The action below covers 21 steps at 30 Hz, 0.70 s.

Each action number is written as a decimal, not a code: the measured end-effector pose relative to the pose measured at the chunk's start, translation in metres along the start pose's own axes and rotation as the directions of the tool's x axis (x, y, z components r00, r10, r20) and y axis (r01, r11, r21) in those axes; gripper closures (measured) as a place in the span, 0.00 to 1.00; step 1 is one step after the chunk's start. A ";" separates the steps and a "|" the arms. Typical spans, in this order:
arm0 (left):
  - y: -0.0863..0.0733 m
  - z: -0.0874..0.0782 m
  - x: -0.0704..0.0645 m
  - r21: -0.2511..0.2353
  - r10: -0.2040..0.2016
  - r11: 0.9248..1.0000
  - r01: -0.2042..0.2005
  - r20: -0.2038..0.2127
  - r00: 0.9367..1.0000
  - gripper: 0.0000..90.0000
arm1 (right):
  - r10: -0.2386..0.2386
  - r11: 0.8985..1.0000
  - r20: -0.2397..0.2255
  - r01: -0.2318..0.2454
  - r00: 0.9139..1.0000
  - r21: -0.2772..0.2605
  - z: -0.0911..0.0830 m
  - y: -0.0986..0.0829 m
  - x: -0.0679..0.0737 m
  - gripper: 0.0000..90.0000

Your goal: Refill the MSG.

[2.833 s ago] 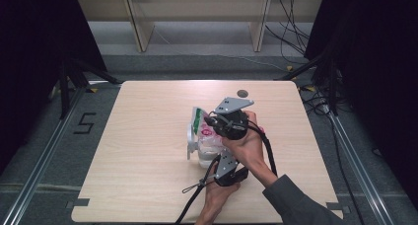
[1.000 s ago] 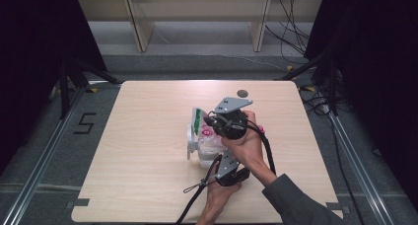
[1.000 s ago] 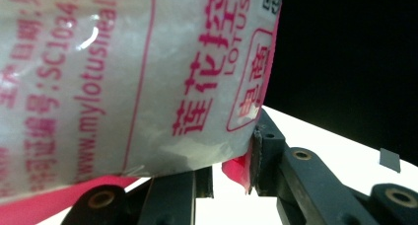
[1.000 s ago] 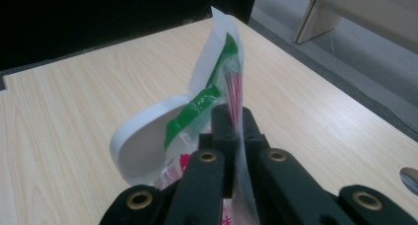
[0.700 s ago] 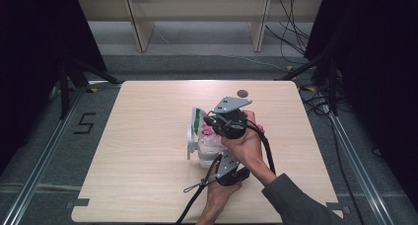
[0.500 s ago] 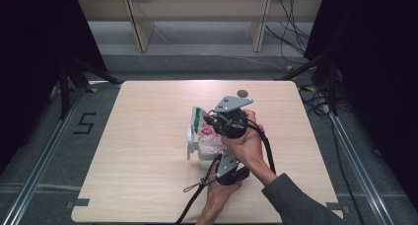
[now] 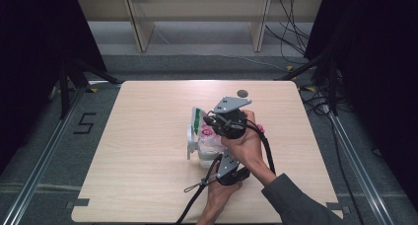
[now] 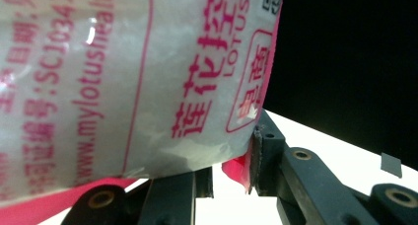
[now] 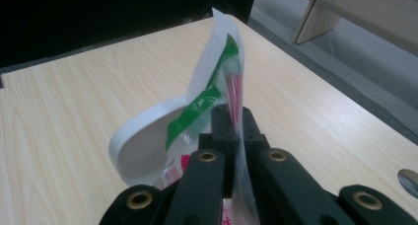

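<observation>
A clear plastic bag [image 7: 209, 138] with pink lettering and a green strip stands at the middle of the table. In the right gripper view my right gripper [image 9: 231, 121] is shut on the bag's [image 9: 224, 52] thin upper edge, beside the green strip. From above, the right gripper [image 7: 211, 121] sits over the bag. My left gripper [image 7: 218, 156] comes in from the near side, low on the bag. In the left gripper view the bag [image 8: 123, 77] is very close, and the left gripper [image 8: 231, 170] pinches its pink bottom corner.
A white rounded piece [image 9: 143, 141] leans against the bag's left side [image 7: 190, 136]. A small dark disc [image 7: 242, 93] lies on the wooden table [image 7: 138, 175] near its far edge. Cables trail off the near edge.
</observation>
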<state>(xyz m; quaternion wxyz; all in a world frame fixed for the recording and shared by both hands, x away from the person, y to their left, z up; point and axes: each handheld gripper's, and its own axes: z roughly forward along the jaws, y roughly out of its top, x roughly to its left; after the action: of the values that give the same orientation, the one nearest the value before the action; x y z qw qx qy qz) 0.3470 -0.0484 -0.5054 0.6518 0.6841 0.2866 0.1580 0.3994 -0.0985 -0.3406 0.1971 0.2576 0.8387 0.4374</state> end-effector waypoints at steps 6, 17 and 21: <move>0.000 0.000 0.000 0.000 0.002 1.000 -0.002 0.002 1.000 0.83 | 0.013 1.000 0.007 -0.013 1.000 0.005 0.001 -0.001 0.002 1.00; 0.000 0.000 0.000 -0.003 0.002 1.000 -0.002 0.002 1.000 0.83 | 0.000 1.000 0.000 0.000 1.000 -0.001 0.000 0.001 0.001 1.00; 0.001 0.000 0.001 -0.003 0.012 1.000 -0.012 -0.003 1.000 0.83 | 0.024 1.000 -0.001 -0.024 1.000 -0.004 -0.001 0.001 0.001 1.00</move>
<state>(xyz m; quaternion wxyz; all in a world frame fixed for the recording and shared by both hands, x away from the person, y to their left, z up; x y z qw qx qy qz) 0.3480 -0.0477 -0.5044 0.6515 0.6844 0.2834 0.1635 0.3983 -0.0980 -0.3392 0.1921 0.2669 0.8347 0.4417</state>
